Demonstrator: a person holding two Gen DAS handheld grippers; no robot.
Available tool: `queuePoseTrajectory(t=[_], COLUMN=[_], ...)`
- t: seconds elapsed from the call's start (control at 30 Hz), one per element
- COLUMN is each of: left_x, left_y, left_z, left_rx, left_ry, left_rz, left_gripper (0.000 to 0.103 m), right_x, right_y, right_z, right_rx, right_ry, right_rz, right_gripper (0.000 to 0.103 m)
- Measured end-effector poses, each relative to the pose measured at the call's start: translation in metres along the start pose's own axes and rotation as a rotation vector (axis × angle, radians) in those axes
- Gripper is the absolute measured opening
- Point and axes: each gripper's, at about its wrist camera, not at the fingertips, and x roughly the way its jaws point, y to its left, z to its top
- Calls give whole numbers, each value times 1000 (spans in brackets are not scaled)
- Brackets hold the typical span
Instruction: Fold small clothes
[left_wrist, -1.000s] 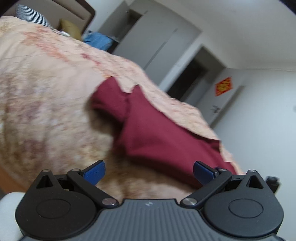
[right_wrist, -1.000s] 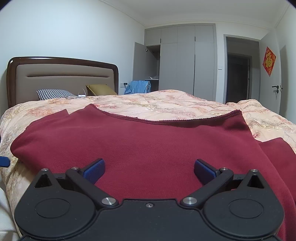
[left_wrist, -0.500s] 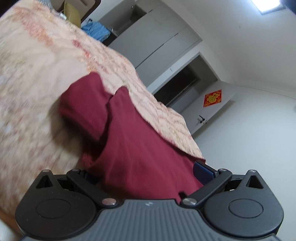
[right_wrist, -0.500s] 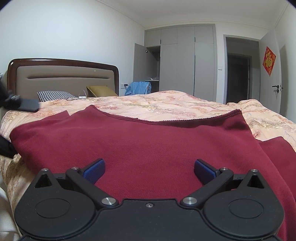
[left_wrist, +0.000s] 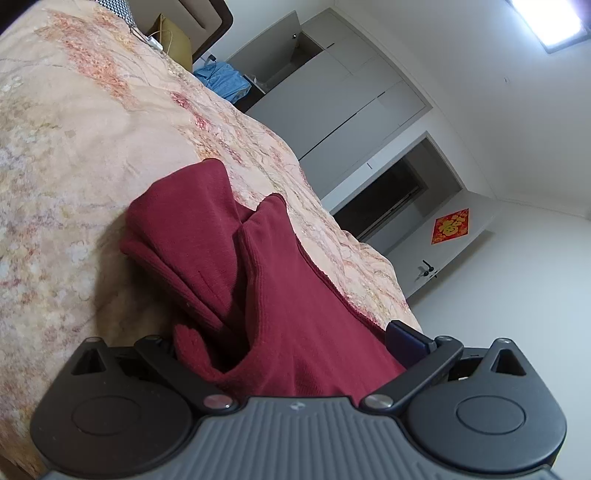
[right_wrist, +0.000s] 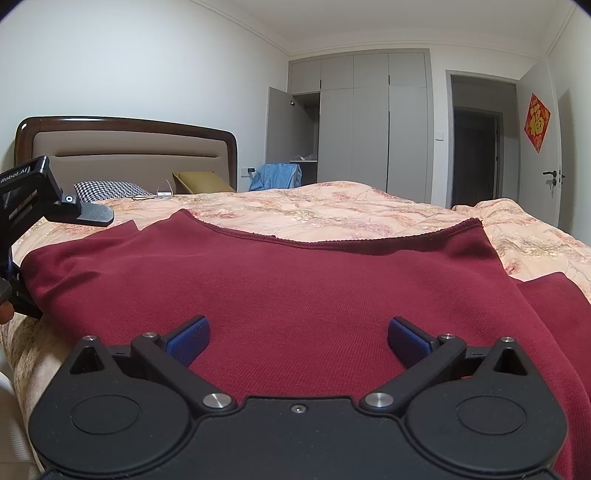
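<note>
A dark red knit top (right_wrist: 295, 280) lies spread on the bed's floral quilt (right_wrist: 351, 206). My right gripper (right_wrist: 297, 341) is open, its blue pads apart just above the top's near hem. My left gripper (left_wrist: 291, 343) is open at the top's left edge, with bunched red cloth (left_wrist: 258, 295) lying between its jaws; the left pad is hidden under the cloth and the right pad (left_wrist: 406, 343) shows. The left gripper's body (right_wrist: 22, 206) shows at the far left of the right wrist view.
A brown headboard (right_wrist: 129, 147), a checked pillow (right_wrist: 107, 190) and a mustard cushion (right_wrist: 201, 181) are at the bed's head. A grey wardrobe (right_wrist: 369, 129) with one door open, blue cloth (right_wrist: 280, 175) and a dark doorway (right_wrist: 476, 155) stand behind.
My left gripper moved forward onto the top's left edge; the red cloth now lies between its jaws and covers the left pad. The right gripper has stayed still.
</note>
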Motion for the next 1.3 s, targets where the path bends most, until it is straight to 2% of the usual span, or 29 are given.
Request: queuePoseTrajectory(t=[0.17, 1.07, 1.17, 1.23, 1.3], left_x=[-1, -6, -6, -4, -1], left_y=[-3, -6, -8, -14, -23], left_z=[-3, -8, -4, 0, 4], left_rx=[31, 52, 36, 32, 58], left_ry=[0, 1, 6, 19, 30], left_rz=[8, 11, 31, 74, 137], left_gripper=[103, 103, 103, 101, 95], right_x=[0, 0, 0, 0, 0], right_y=[0, 0, 0, 0, 0], right_z=[0, -1, -1, -1, -1], right_rx=[0, -1, -1, 0, 0], right_ry=[0, -2, -2, -2, -2], right_rz=[0, -1, -1, 0, -1], right_gripper=[103, 103, 103, 103, 103])
